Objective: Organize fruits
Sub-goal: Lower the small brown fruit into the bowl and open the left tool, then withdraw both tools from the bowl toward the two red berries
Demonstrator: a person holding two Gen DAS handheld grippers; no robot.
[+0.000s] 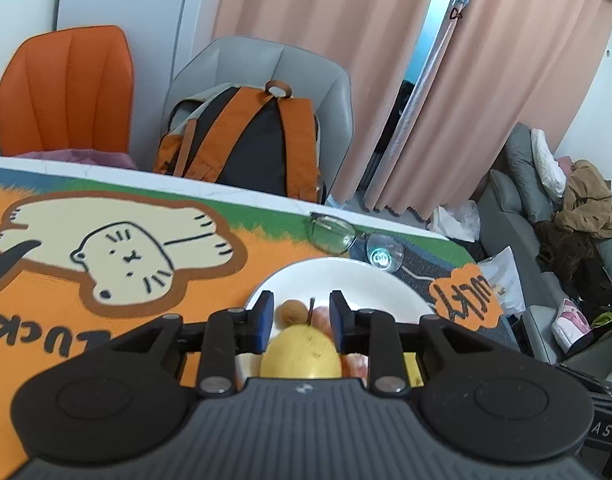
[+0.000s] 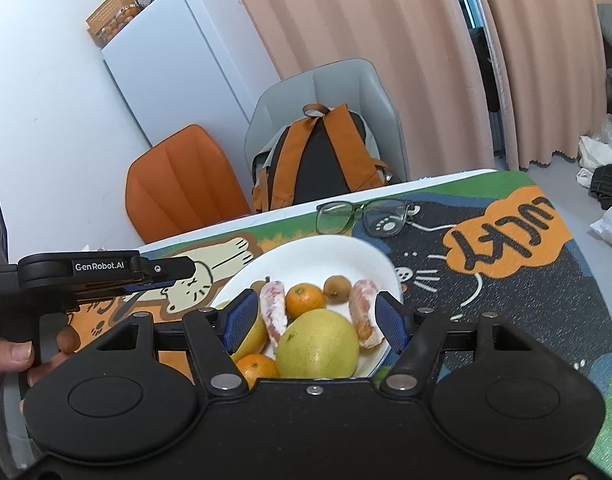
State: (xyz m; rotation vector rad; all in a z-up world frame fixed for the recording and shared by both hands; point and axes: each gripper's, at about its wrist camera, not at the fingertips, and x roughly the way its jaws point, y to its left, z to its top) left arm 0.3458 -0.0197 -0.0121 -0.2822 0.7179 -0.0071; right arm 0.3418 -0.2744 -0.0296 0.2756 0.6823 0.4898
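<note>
Both grippers hover over the white plate [image 2: 346, 246] of fruit. The left gripper [image 1: 302, 316] fingers stand narrow, empty; the right gripper [image 2: 312, 316] fingers stand wide above the pomelo [image 2: 318, 346].

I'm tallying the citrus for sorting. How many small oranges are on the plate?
2. One orange sits mid-plate between the two peeled pomelo segments; the other lies at the near rim beside the big yellow pomelo. More may be hidden behind the right gripper.
</note>
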